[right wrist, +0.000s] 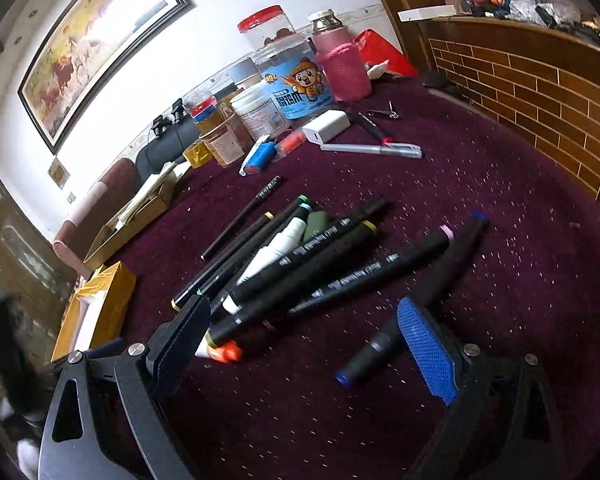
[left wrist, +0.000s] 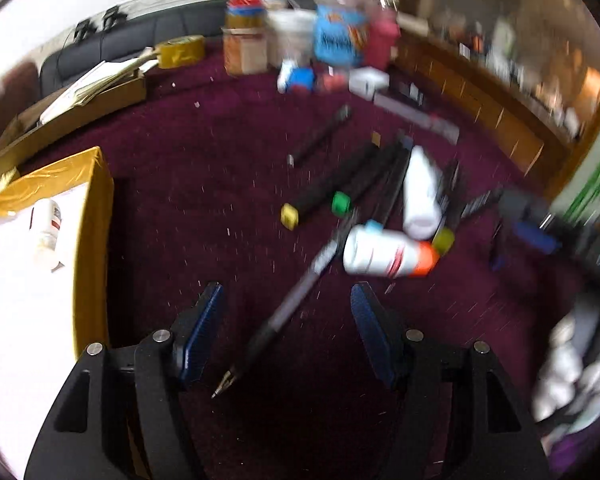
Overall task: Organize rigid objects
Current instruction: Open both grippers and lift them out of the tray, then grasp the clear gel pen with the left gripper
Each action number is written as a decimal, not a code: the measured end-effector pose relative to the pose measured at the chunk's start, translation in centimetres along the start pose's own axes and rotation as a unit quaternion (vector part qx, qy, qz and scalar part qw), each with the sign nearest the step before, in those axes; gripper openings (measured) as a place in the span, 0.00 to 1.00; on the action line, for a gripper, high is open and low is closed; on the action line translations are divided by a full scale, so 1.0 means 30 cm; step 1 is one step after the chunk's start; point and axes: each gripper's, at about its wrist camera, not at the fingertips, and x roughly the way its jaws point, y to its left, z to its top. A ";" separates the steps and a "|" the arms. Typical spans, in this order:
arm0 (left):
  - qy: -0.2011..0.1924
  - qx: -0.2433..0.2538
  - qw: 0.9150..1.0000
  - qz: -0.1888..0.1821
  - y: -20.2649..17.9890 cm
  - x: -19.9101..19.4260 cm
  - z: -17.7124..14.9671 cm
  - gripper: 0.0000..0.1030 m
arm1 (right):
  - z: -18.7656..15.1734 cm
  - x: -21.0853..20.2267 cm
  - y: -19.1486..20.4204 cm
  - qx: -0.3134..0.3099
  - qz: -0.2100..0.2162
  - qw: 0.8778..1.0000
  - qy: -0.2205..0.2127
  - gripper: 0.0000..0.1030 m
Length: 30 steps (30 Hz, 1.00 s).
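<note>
Black markers (right wrist: pixel 324 264) — white print unreadable; blue jar (right wrist: pixel 300 88) — Chinese characters.

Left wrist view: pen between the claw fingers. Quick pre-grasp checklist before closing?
1. Left claw open: ok, fingers spread wide.
2. Pen between the fingers: ok, it lies diagonally through the gap, tip toward the camera.
3. Contact with the pen: not ok yet, neither pad touches it.
4. Pen free of neighbours: cannot tell, its far end runs up beside the white bottle with an orange cap, and the view is blurred.
5. Gold box reachable for drop-off: ok, open at left, one small bottle inside.
6. Right claw out of the way: ok, open over the marker pile, holding nothing.
</note>
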 end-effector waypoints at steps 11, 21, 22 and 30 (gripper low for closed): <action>-0.013 -0.006 1.000 -0.009 -0.017 -0.024 -0.070 0.03 | -0.035 -0.003 0.021 -0.029 0.026 0.999 0.004 0.89; -0.003 0.027 1.000 0.006 -0.051 0.025 -0.049 0.28 | -0.064 0.026 0.093 -0.078 0.004 0.997 0.026 0.89; -0.002 0.030 1.000 0.004 -0.053 0.022 -0.051 0.21 | -0.064 0.027 0.092 -0.078 0.004 0.997 0.028 0.89; -0.007 -0.043 0.997 -0.058 0.049 -0.085 -0.153 0.06 | -0.086 0.028 0.240 -0.190 0.032 0.978 0.080 0.89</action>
